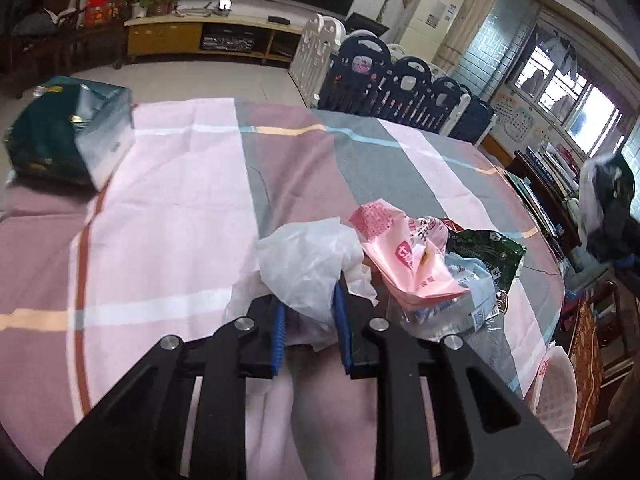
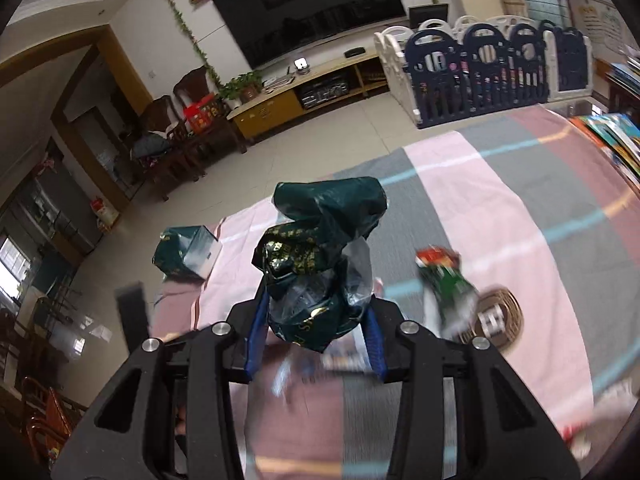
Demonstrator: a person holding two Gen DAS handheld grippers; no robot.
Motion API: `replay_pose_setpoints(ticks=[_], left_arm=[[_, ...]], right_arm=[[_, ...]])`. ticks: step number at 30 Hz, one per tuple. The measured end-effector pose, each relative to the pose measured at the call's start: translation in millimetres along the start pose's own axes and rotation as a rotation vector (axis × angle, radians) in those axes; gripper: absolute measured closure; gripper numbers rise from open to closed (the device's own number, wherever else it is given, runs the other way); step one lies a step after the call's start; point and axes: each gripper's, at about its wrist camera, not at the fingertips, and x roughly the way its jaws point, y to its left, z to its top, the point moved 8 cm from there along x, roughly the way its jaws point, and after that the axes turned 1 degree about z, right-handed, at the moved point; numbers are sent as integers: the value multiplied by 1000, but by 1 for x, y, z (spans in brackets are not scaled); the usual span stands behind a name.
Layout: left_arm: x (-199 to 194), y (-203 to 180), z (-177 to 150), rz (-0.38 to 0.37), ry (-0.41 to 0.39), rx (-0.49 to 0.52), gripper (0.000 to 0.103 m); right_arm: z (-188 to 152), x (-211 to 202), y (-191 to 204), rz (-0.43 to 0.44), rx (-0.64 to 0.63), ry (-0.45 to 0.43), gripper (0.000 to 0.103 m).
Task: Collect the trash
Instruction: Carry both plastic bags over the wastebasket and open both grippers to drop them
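Your left tool (image 1: 310, 322) is clamped on a crumpled white plastic bag (image 1: 308, 256), the blue pads pinching its lower folds while the rest billows up toward twelve o'clock. That bag sits low over the striped cloth of the worktop (image 1: 168, 200). The rest of the litter lies at about two o'clock from this tool, touching the white bag: a pink printed bag (image 1: 404, 256), then a green foil wrapper (image 1: 486, 250) beyond it, with clear film (image 1: 448, 312) underneath. The heap's long axis runs left to right across your view, so it trails away toward three o'clock, not straight ahead. A dark green box (image 1: 68, 140) stands well apart at ten o'clock.

Your right tool (image 2: 314, 332) is closed on a bunched dark green bag (image 2: 320, 248) with clear film tucked against it; the bundle stands up toward twelve o'clock and looks to be held clear of the cloth. From this tool the remaining loose piece, a red-and-green wrapper (image 2: 444, 280), lies at two o'clock, beside a round woven coaster (image 2: 494, 318), both blurred. The box (image 2: 186, 254) is at ten o'clock.

Judging by these views, the left tool is nearer the heap; the turn that matters is rightward, toward two o'clock.
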Motion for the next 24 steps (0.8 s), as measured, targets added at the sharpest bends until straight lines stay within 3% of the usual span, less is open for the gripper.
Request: replay_pose_setpoints(ticks=[2,6,9,11,15,24], left_arm=[[-36,5,-7,70,-62,-19,81],[-112,16,-32,282,-139,-89,81],[-158,13,-50,352,-171,-131,81],[-183,4,-57,398,-187,-104,81],[-224,-23,-61,433,-231,-30,81],[-267,-94,-67,403,-305,69,81]], right_arm=[[-18,-21,2,-13,0,-2,61],[-56,-55,5,-99,-74,8,61],[-75,-77,5,-162,-126,2,61],[-83,-93,7,-167,-127,-14,61],[-86,-122,3,-197,-137,-55,61],[-95,-173,-14,-202,-122,-95,61]])
